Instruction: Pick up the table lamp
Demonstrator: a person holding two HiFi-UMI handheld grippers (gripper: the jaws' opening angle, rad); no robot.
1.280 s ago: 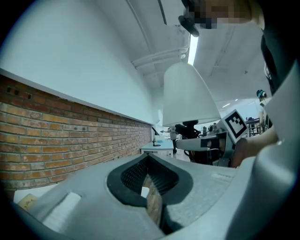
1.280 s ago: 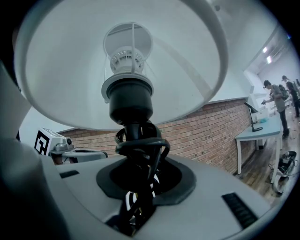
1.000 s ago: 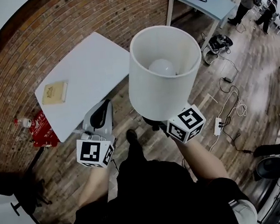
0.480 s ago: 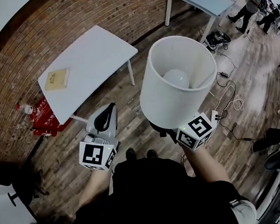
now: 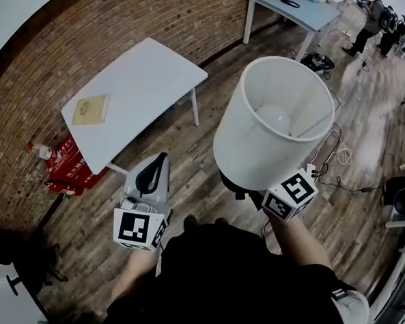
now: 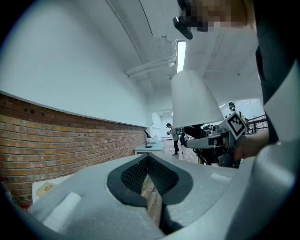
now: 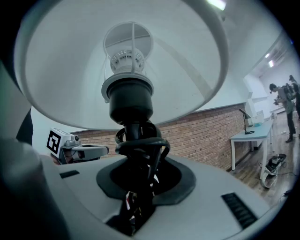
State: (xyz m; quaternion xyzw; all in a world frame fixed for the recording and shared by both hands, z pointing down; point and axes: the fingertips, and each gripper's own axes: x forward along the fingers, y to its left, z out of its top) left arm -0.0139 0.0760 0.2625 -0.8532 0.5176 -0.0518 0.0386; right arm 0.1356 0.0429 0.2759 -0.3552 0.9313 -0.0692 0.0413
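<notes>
A brown wooden plank floor (image 5: 188, 145) runs up to a red brick wall (image 5: 112, 26). A white rectangular surface (image 5: 139, 83) on thin white legs stands beside that wall. The table lamp (image 5: 272, 129), with a white drum shade, a round white bulb and a black stem, is held upright in the air above the floor, well apart from the surface. The right claw (image 7: 136, 197) pinches the lamp's black stem just under the socket, where a black cord is looped. The left claw (image 5: 160, 162) is pressed together and empty, beside the lamp. A flat tan book (image 5: 90, 109) lies on the surface.
</notes>
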